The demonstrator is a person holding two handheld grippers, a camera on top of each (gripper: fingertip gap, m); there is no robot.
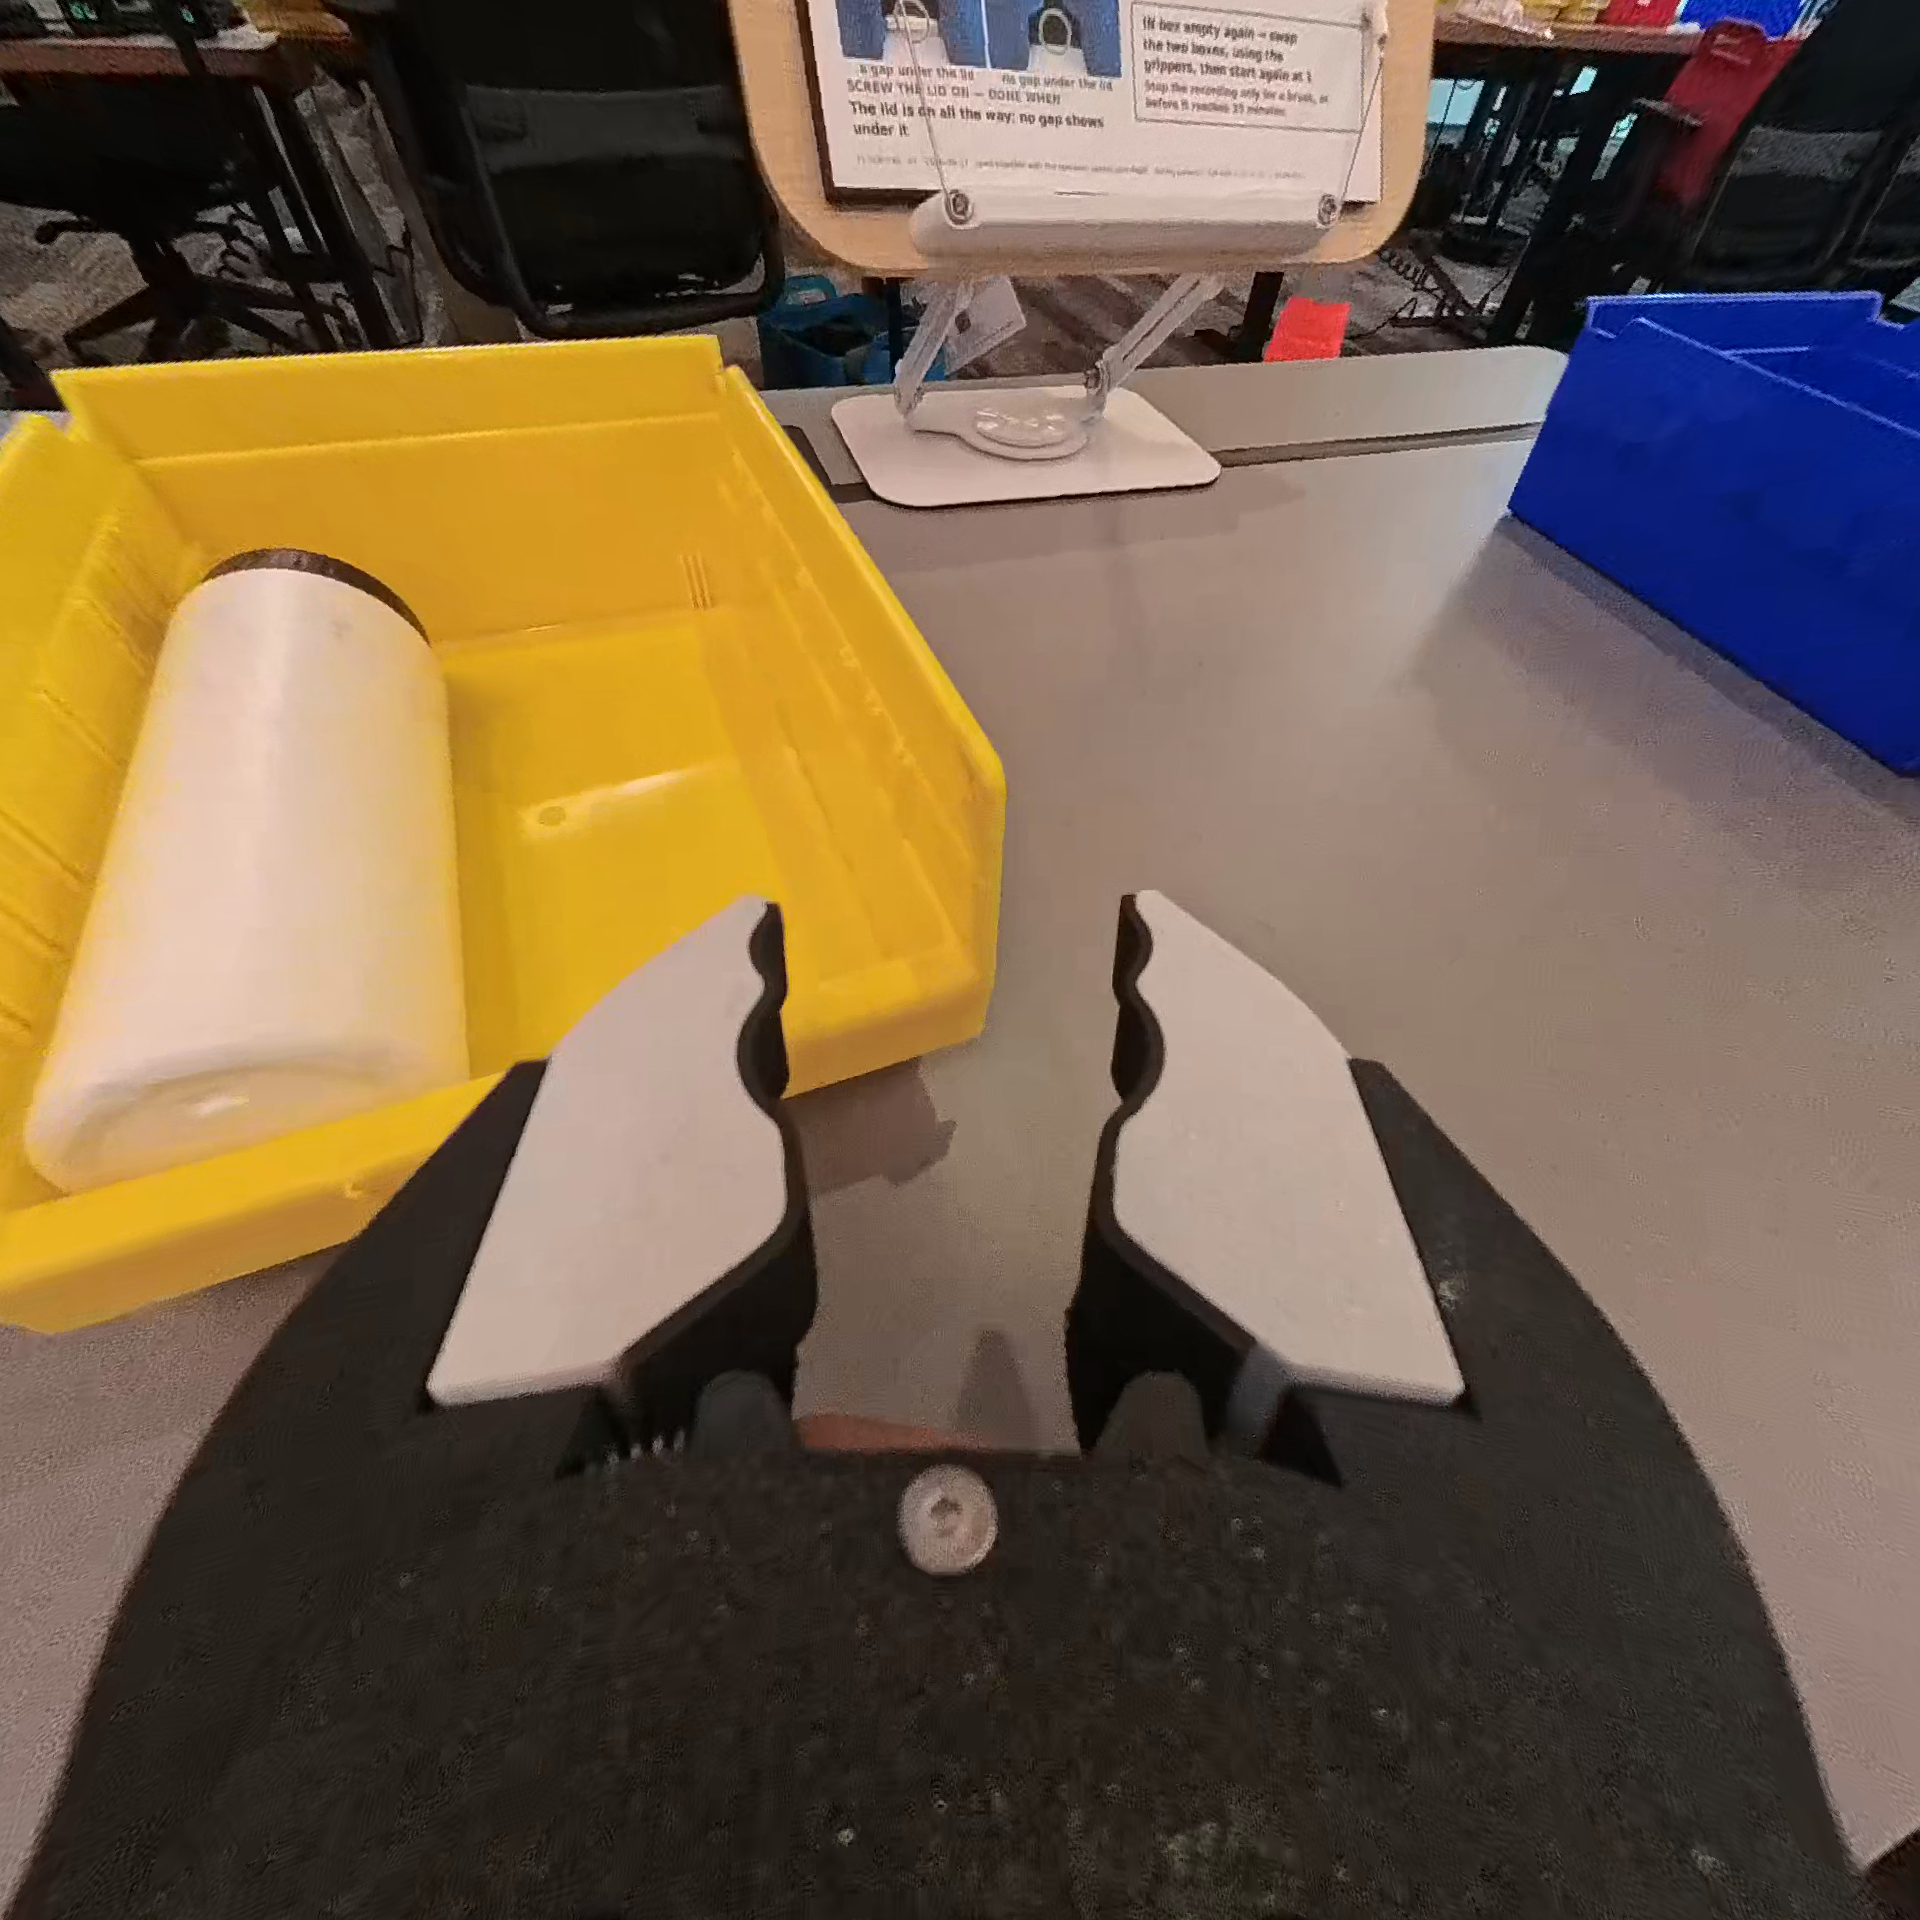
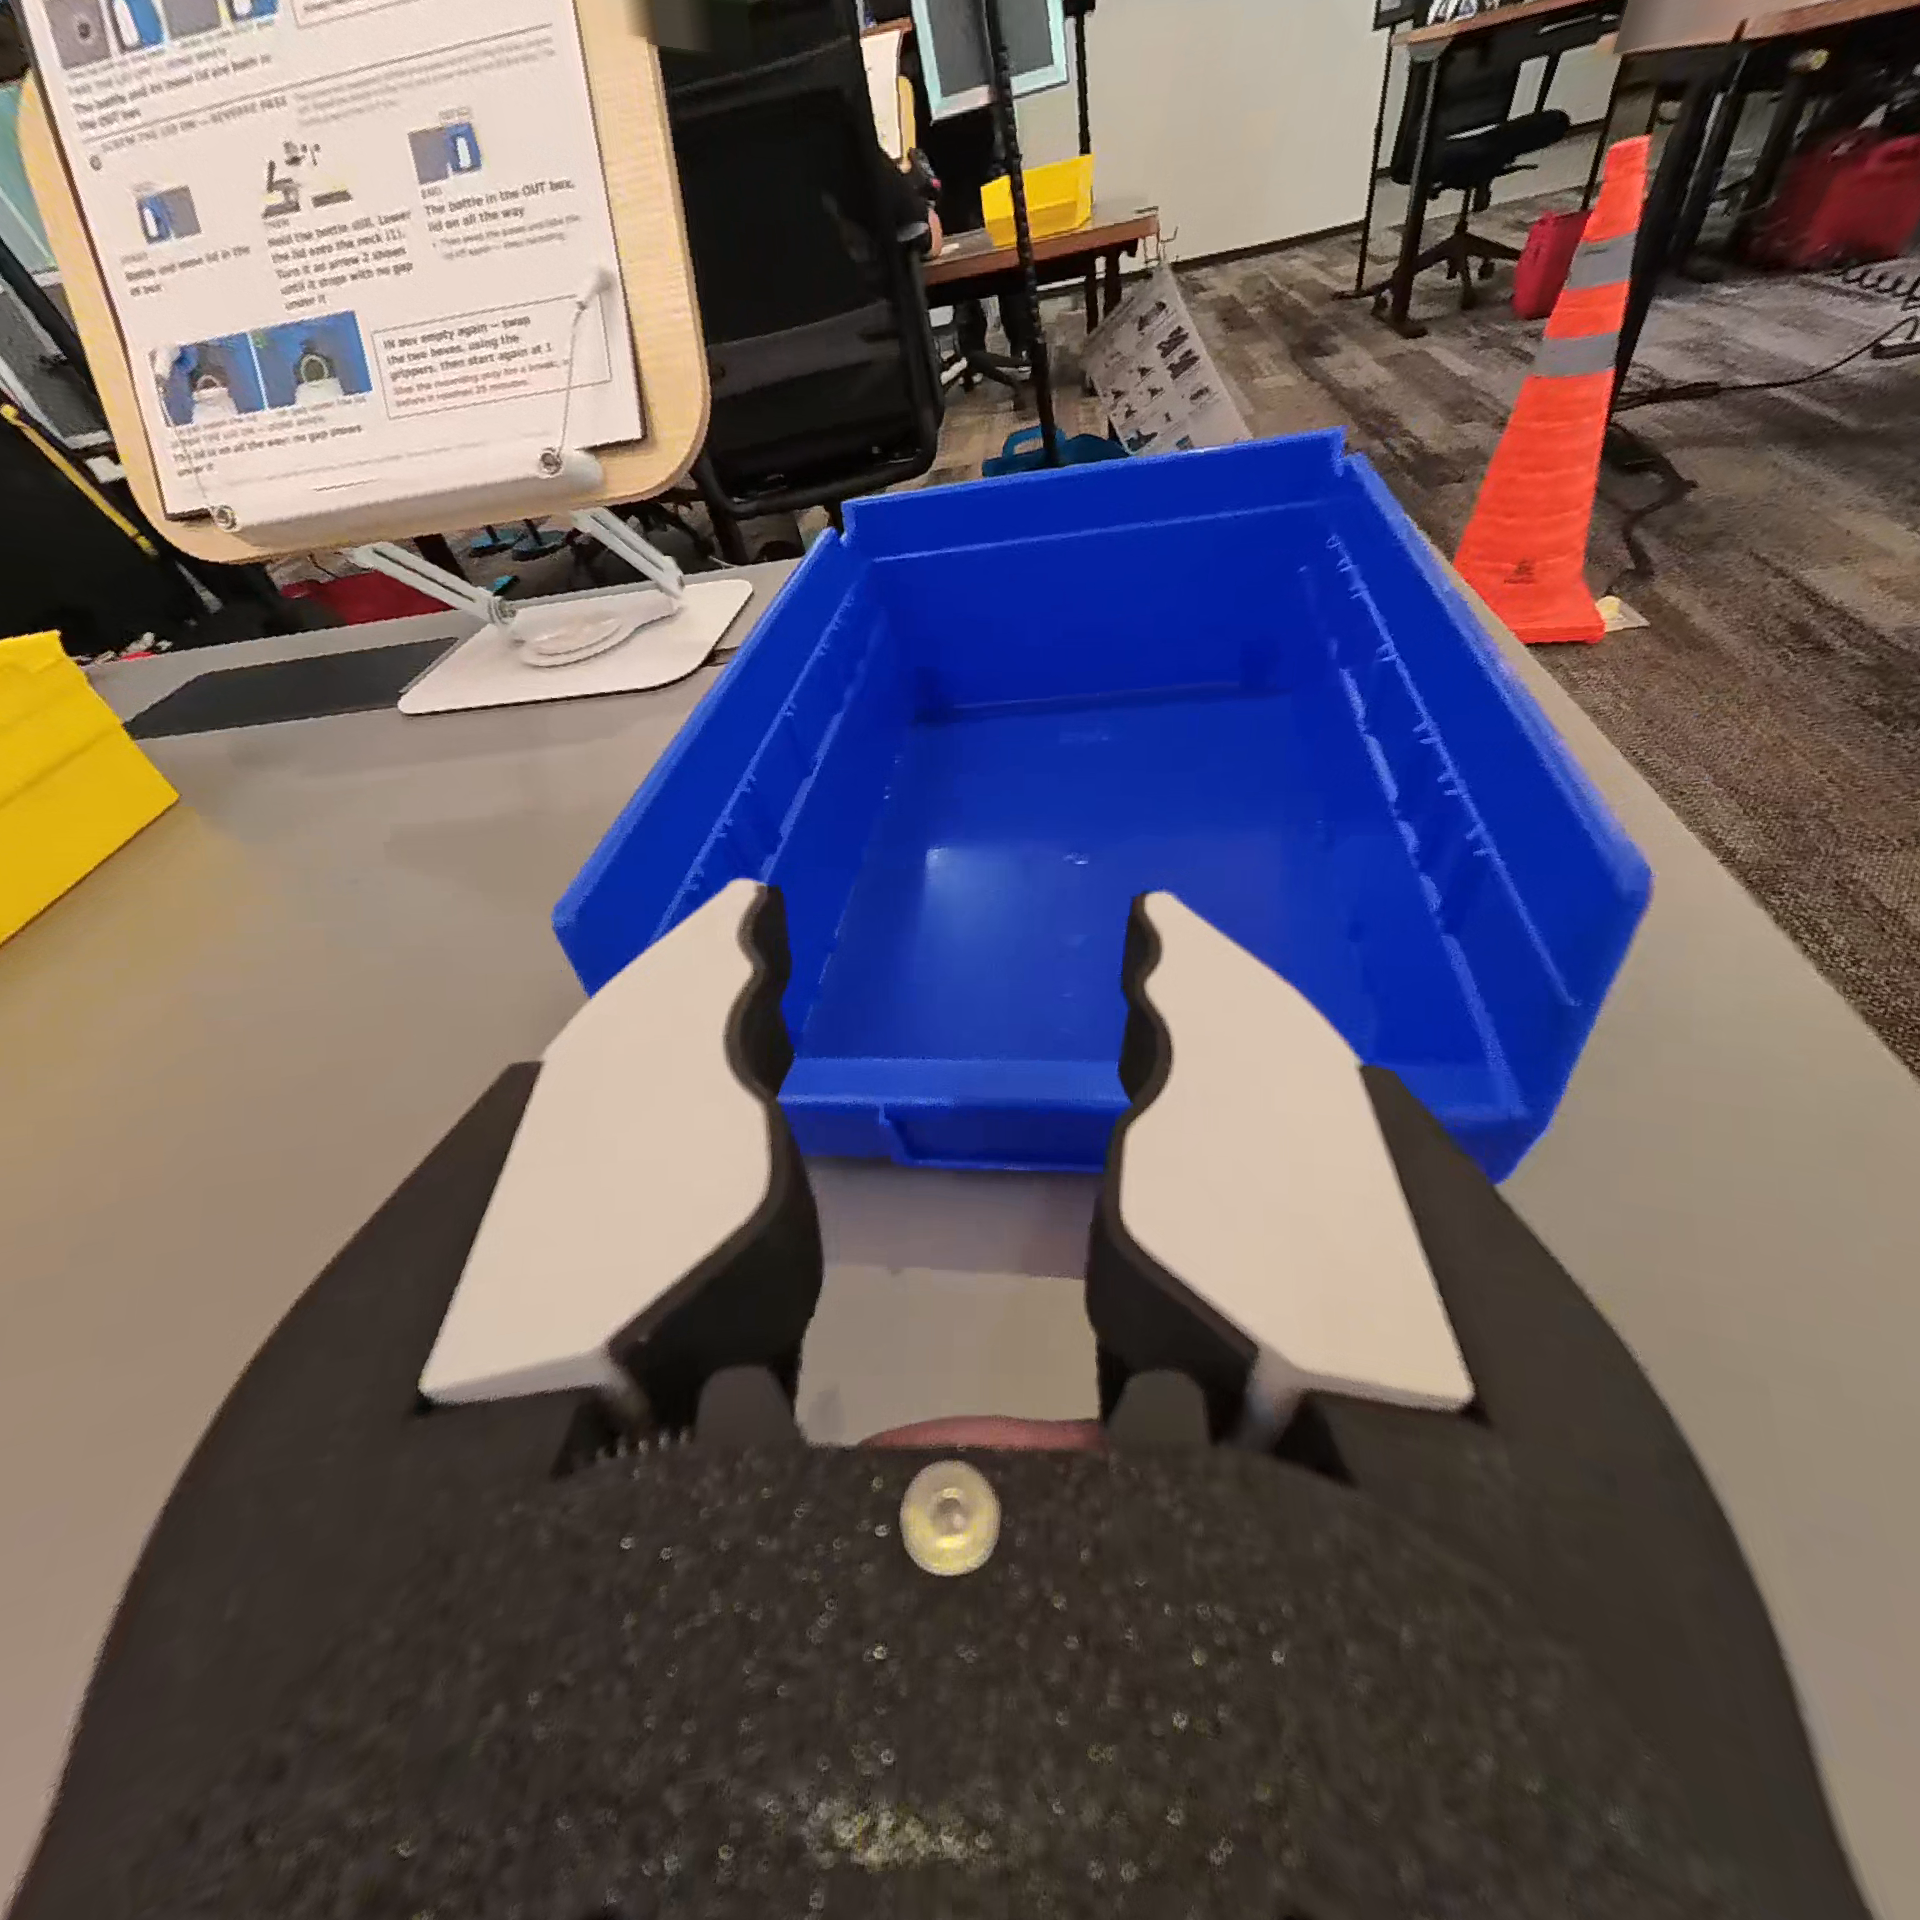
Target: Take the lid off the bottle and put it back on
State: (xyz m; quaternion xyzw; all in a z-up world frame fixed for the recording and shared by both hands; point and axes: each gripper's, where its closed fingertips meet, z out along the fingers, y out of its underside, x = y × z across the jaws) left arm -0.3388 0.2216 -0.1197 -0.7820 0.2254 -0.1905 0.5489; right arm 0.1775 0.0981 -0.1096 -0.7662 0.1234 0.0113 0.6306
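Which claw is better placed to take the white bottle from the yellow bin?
Probably the left claw: open, beside the yellow bin where the bottle lies. The right claw, also open, faces the blue bin.

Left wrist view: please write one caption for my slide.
Open left claw over grey table, beside yellow bin holding a lying white bottle.

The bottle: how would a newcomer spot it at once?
Find the yellow bin on the grey table, left of the left gripper. The bottle lies on its side inside: a white cylinder, its dark lid pointing away, the bin's only content.
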